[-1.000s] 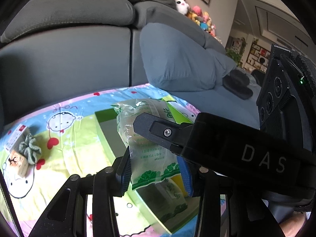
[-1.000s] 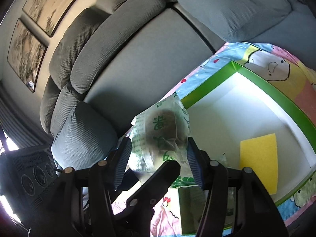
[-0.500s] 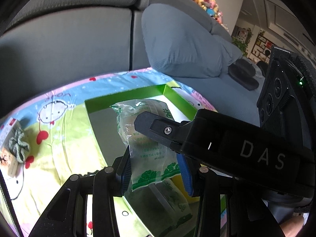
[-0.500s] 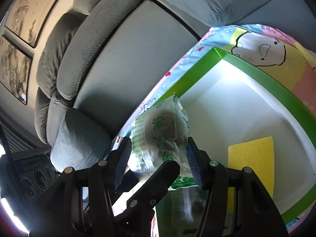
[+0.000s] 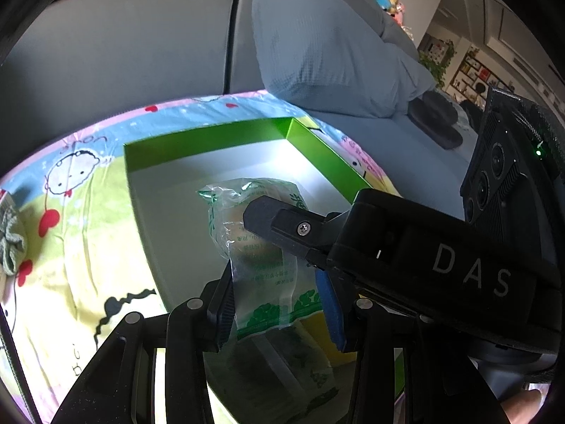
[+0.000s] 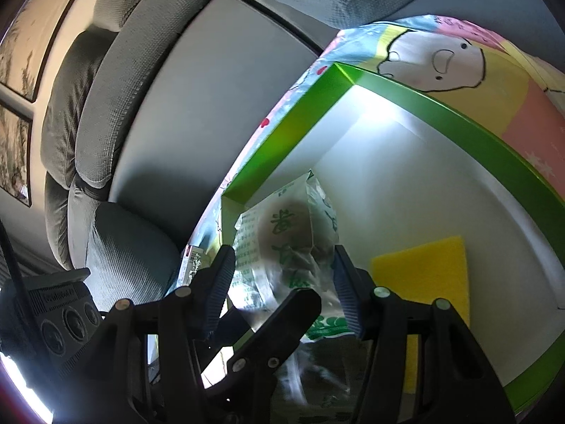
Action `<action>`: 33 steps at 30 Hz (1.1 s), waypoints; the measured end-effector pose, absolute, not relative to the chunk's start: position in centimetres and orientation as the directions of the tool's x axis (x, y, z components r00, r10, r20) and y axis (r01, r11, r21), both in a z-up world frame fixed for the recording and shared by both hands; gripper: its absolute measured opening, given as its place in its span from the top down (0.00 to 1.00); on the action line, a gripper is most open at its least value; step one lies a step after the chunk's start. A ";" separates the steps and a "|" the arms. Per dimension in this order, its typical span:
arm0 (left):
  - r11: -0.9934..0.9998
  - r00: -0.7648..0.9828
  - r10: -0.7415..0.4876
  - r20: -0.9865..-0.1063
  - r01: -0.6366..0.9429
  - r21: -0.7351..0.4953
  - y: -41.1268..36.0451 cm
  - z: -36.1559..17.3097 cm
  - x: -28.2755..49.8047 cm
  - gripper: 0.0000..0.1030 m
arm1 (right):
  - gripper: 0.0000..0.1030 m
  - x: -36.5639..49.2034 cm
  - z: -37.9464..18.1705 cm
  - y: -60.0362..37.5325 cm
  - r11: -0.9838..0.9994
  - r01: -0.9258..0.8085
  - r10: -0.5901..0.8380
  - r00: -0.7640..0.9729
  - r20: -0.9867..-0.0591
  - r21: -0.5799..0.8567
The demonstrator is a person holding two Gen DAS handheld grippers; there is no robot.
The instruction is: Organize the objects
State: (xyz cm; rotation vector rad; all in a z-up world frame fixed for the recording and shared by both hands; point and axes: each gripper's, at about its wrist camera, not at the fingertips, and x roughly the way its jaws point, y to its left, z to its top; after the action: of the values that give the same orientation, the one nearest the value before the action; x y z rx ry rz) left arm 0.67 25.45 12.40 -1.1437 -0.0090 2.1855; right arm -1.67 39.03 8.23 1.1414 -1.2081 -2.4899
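A clear plastic snack bag with green print and a brown pastry inside hangs over the white inside of a green-walled box. My left gripper is shut on the bag's lower end. My right gripper is also shut on the same bag, from the other side; its black body crosses the left wrist view. A yellow sponge lies flat on the floor of the box.
The box sits on a cartoon-print cloth spread before a grey sofa with a blue-grey cushion. A green knitted item lies on the cloth at the left edge. A small printed packet lies outside the box.
Both grippers have carried the bag forward and down, from above the box's near edge to well over its inside. The grip on the bag is unchanged.
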 end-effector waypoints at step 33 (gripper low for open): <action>-0.786 -0.403 0.563 -0.722 -0.530 -0.317 23.0 13.9 1.6 0.45 | 0.46 0.5 9.2 40.6 -0.669 -0.253 -0.313 -0.757 -0.573 0.699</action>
State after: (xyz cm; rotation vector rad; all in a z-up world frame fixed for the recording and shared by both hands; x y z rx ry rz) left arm 1.56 22.97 13.93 -1.1477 -0.0487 2.1945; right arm 0.48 40.58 9.18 1.0811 -1.2621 -2.6239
